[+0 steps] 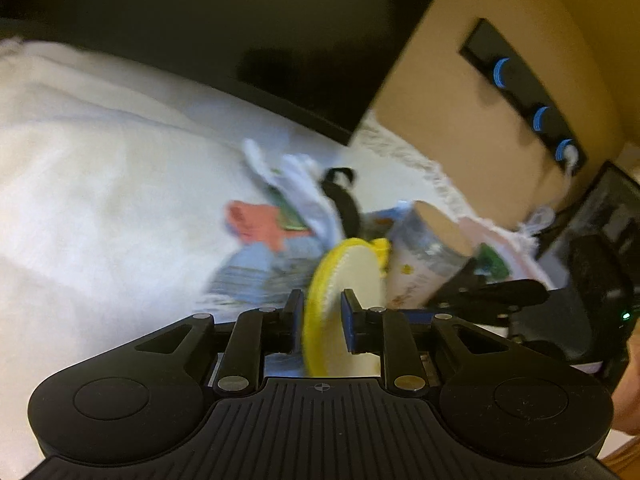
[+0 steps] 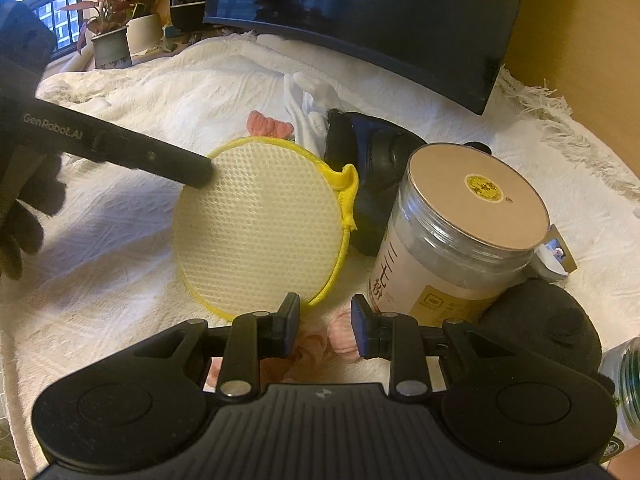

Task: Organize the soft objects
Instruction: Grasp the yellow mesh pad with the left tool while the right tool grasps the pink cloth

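Observation:
My left gripper (image 1: 322,312) is shut on a round cream pad with a yellow rim (image 1: 344,280), seen edge-on and held above the white blanket (image 1: 100,160). In the right wrist view the same pad (image 2: 260,232) shows face-on, pinched at its left edge by the left gripper's fingers (image 2: 192,170). My right gripper (image 2: 325,320) is open and empty just below the pad, over a pink soft item (image 2: 342,336). A coral knitted piece (image 2: 266,125), white socks (image 2: 308,108) and a black soft item (image 2: 376,168) lie behind the pad.
A clear jar with a tan lid (image 2: 460,224) stands right of the pad. A dark round cushion (image 2: 540,320) lies at the right. A monitor (image 2: 380,12) stands at the back, potted plants (image 2: 112,28) at the far left. The blanket's fringed edge (image 2: 560,128) runs along the right.

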The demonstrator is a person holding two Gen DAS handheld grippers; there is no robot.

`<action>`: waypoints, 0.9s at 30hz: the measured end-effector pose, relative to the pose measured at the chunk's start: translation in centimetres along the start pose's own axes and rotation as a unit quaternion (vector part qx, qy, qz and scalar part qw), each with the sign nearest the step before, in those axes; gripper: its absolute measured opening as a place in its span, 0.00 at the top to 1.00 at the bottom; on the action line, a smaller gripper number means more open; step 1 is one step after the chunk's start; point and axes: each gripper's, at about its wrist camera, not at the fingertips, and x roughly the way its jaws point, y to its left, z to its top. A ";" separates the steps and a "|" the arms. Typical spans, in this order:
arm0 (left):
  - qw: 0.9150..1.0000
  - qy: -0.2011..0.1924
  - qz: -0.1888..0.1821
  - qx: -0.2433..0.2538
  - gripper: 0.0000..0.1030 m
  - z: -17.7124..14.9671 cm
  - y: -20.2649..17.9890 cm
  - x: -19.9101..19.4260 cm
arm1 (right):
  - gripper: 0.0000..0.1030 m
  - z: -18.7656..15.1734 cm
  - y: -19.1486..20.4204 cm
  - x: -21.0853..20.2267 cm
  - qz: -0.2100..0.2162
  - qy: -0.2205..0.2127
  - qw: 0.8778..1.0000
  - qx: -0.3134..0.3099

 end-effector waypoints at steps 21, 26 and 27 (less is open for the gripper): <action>0.989 -0.056 0.100 -0.098 0.83 -0.5 -5.9 -1.4 | 0.34 -3.9 -0.2 -5.8 0.029 -0.006 0.999 0.042; 0.985 -0.035 0.140 -0.093 0.83 0.1 -6.9 -1.4 | 0.66 -2.6 1.3 -2.0 0.043 0.028 0.998 0.046; 0.985 -0.033 0.141 -0.097 0.83 0.3 -7.1 -1.4 | 0.77 -2.5 1.2 -1.9 0.045 0.035 0.997 0.052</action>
